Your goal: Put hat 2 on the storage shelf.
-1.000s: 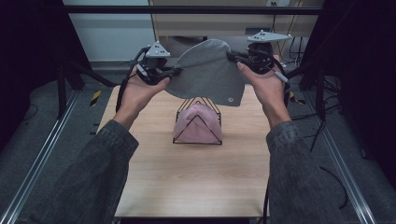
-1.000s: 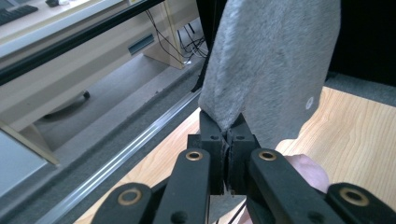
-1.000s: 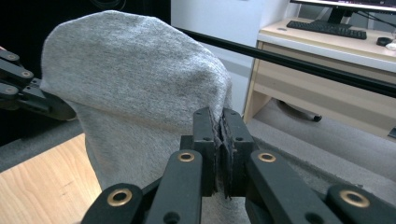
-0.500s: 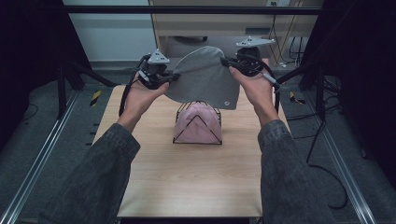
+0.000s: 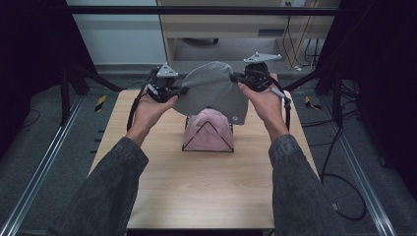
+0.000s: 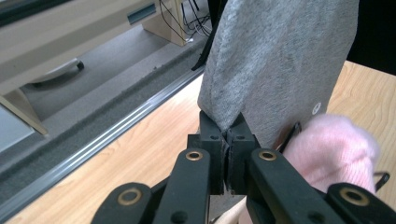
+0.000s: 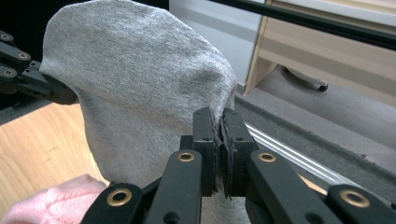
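Jaws of left gripper (image 5: 183, 90) and right gripper (image 5: 235, 77) pinch soft rounded grey knit cap (image 5: 212, 93).

No legible text, label, brand, number or sign appears in any view. The grey cap (image 5: 211, 93) bears a small white round mark near its lower edge; no characters can be read on it.

Grey knitted cloth hat (image 5: 211, 93): matt, fine heathered weave. Pink fuzzy cloth hat (image 5: 209, 130): soft nap. Thin black wire stand (image 5: 208, 150): apparently metal. Light wooden table (image 5: 196, 191): smooth, satin grain. Black gripper jaws: matt plastic, brass-coloured rivets.
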Available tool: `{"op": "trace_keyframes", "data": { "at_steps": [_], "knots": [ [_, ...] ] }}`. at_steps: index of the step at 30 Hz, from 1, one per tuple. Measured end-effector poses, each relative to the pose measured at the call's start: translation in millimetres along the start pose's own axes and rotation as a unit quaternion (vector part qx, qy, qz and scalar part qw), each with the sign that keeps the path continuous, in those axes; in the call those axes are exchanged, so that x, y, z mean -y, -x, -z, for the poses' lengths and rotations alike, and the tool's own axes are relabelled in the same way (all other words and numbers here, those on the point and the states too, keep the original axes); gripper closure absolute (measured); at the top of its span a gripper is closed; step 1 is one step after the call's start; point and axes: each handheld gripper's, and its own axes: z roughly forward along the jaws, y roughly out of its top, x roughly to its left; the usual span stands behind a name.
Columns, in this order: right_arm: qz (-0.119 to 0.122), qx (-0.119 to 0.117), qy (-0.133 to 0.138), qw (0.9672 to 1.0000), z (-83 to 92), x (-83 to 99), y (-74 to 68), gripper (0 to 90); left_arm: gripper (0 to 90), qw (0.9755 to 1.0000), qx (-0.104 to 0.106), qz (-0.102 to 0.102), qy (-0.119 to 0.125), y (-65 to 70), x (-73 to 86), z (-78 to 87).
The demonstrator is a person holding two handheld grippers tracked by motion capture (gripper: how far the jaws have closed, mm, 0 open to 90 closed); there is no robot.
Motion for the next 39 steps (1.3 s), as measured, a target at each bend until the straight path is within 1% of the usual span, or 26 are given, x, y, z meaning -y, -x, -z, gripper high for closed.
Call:
{"op": "trace_keyframes", "data": {
  "at_steps": [5, 7, 14, 26, 28, 30, 39],
  "knots": [
    [0.004, -0.004, -0.013, 0.9999, -6.5, 11.7, -4.2, 86.0, 87.8, 1.0000, 0.001, 0.003, -0.008, 1.5, 14.0, -5.2],
    [0.007, -0.004, -0.019, 0.9998, -9.6, 17.1, -5.7, 86.1, 87.9, 0.9999, 0.004, 0.007, -0.007, 2.7, 19.2, -7.4],
    [0.004, -0.008, -0.032, 0.9994, -18.2, 31.1, -9.4, 86.1, 87.9, 0.9997, 0.009, 0.016, -0.016, 5.5, 37.4, -16.1],
    [0.008, -0.017, -0.055, 0.9983, -30.4, 50.4, -14.8, 86.0, 87.9, 0.9992, 0.013, 0.027, -0.028, 8.3, 58.6, -27.1],
    [0.004, -0.022, -0.061, 0.9979, -32.0, 54.0, -16.3, 86.0, 87.8, 0.9990, 0.015, 0.029, -0.030, 8.9, 61.9, -28.5],
    [0.006, -0.026, -0.064, 0.9976, -33.8, 57.4, -17.2, 86.0, 87.8, 0.9988, 0.018, 0.031, -0.032, 9.4, 65.1, -30.0],
    [0.005, -0.029, -0.073, 0.9969, -37.9, 65.1, -19.5, 85.9, 87.9, 0.9982, 0.021, 0.039, -0.040, 11.1, 76.0, -36.3]
  ]
}}
